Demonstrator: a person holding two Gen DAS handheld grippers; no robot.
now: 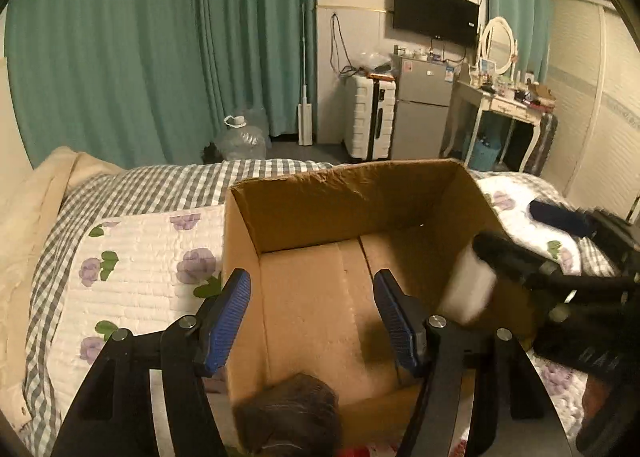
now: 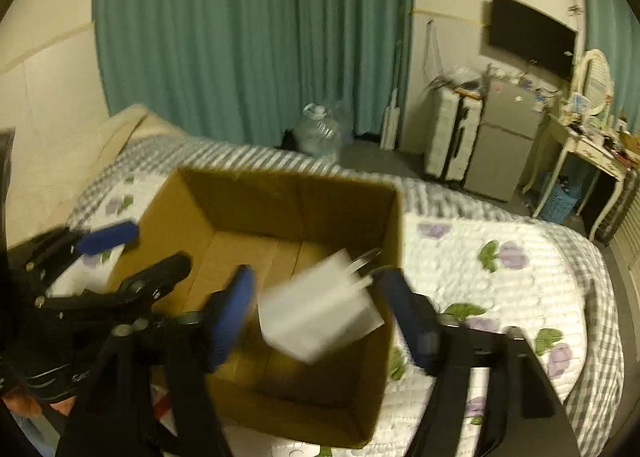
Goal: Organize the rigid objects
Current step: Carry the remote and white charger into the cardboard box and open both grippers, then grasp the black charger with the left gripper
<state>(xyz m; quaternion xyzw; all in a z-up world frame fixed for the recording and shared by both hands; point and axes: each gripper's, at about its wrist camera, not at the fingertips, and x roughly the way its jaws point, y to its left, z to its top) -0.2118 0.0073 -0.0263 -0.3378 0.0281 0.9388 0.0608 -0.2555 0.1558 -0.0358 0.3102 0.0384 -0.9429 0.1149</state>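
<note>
Chargers [image 2: 320, 317]: one; boxes [image 2: 280, 193]: one.

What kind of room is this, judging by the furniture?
Most likely a bedroom or small studio flat: a bed with a floral quilt, a dressing table with an oval mirror, and a small fridge by the wall.

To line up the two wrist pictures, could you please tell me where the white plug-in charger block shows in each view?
Left wrist view: the white plug-in charger block sits at right of centre, over the open brown cardboard box, beside the right gripper.
Right wrist view: the charger block is low at centre, blurred, between the right gripper's blue pads.
Shared landmark: the cardboard box on the bed.
</note>
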